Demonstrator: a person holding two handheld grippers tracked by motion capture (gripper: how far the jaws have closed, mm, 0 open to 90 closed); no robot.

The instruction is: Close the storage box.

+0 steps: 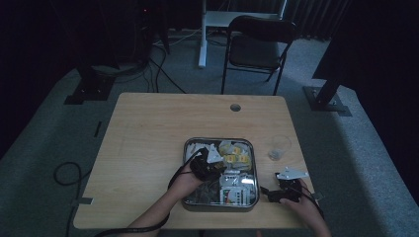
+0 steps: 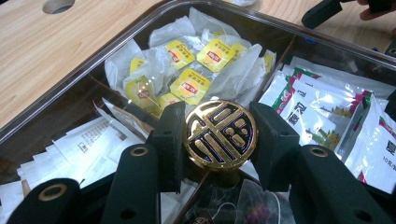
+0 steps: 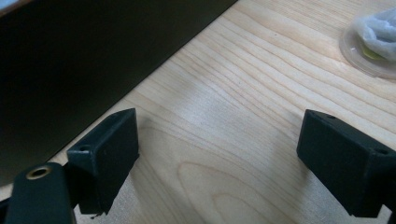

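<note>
Left tool (image 2: pixel 219 135): clamped on the gold knob (image 2: pixel 220 134) of the clear lid (image 2: pixel 93 60).
Knob: centre of the tea box (image 1: pixel 187 148), yellow tea bags (image 2: pixel 205 56) at 12 o'clock.
Right tool (image 3: pixel 219 154): wide, nothing between the jaws, over bare bench (image 3: pixel 243 116) at 3 o'clock of the box.
Glass cup (image 1: pixel 279 147): 1 o'clock of the right tool.

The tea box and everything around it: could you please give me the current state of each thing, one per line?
Tea box: lid closed, on the table.
Gold knob: gripped from both sides.
Left gripper: shut on the gold knob.
Right gripper: open, holding nothing, over bare wood.
Clear cup: upright, something pale inside.
Tea bags: piled in their compartment.
</note>
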